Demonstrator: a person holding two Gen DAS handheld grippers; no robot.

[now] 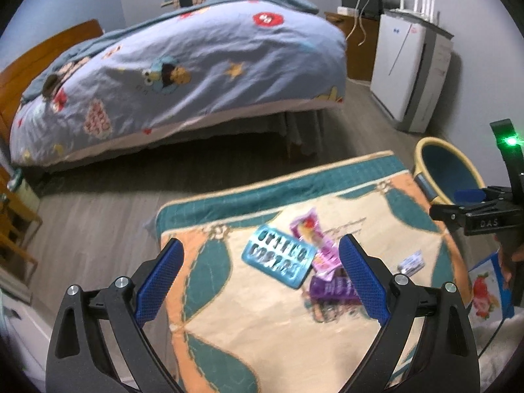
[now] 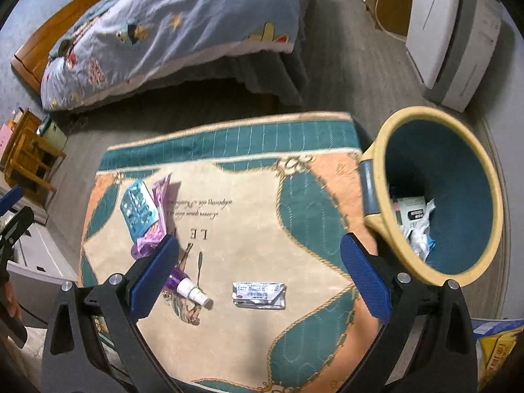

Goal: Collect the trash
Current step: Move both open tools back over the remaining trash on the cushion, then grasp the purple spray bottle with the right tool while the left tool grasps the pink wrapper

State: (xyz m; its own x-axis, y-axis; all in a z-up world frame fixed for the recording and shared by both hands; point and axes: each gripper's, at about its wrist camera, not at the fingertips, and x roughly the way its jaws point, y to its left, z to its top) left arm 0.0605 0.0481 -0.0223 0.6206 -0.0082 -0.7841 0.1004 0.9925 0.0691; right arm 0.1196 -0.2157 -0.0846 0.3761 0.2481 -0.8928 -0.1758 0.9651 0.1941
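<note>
Trash lies on a patterned mat (image 1: pixel 262 327) (image 2: pixel 249 203): a blue blister pack (image 1: pixel 278 259) (image 2: pixel 137 208), a pink wrapper (image 1: pixel 319 245) (image 2: pixel 159 209), a purple tube with a white cap (image 1: pixel 334 290) (image 2: pixel 191 290) and a silver sachet (image 1: pixel 411 262) (image 2: pixel 258 294). A yellow bin (image 1: pixel 448 170) (image 2: pixel 435 193) with a blue inside stands at the mat's right edge and holds crumpled paper and packets. My left gripper (image 1: pixel 262 281) is open above the blister pack and wrappers. My right gripper (image 2: pixel 258 278) is open above the sachet.
A bed (image 1: pixel 183 75) with a blue cartoon quilt stands beyond the mat across grey floor. A white appliance (image 1: pixel 412 72) stands by the right wall. Wooden furniture (image 2: pixel 29 154) is at the left. A printed bag (image 2: pixel 497 347) lies at the near right.
</note>
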